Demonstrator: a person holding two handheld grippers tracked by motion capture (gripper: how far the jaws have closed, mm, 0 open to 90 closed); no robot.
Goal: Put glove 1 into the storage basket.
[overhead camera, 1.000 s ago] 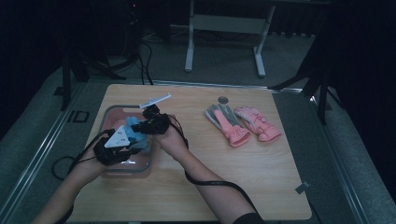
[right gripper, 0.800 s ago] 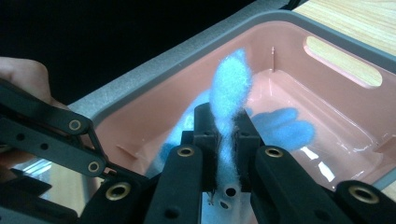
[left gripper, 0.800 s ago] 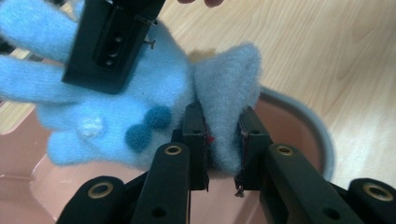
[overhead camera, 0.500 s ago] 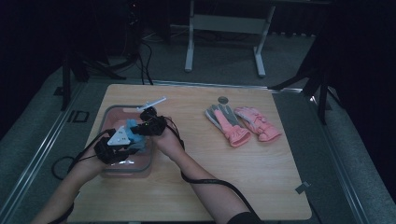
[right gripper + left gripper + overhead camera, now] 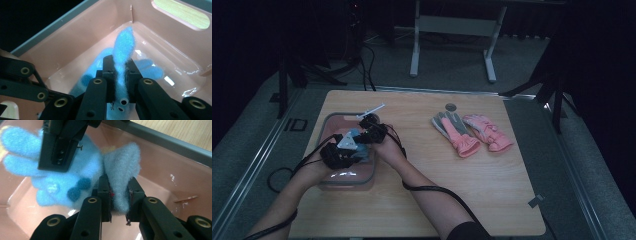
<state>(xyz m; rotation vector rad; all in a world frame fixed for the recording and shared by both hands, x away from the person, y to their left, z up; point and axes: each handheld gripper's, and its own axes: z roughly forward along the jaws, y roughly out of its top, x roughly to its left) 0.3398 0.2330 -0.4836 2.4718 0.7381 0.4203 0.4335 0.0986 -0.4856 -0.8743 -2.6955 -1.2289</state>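
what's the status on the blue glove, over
Left gripper and right gripper both shut on blue glove. Glove low inside pink bin. Nothing in the way.

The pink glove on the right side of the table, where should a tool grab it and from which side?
Take the pink glove by its cuff end, nearest the table's front edge, coming from above on that near side. It lies flat, fingers pointing away, with the grey-palmed glove close on its left, so the cuff's right edge looks freest.

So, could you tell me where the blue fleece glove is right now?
The blue glove is inside the pink bin at the table's left in the high view, pinched by both the left gripper and the right gripper.
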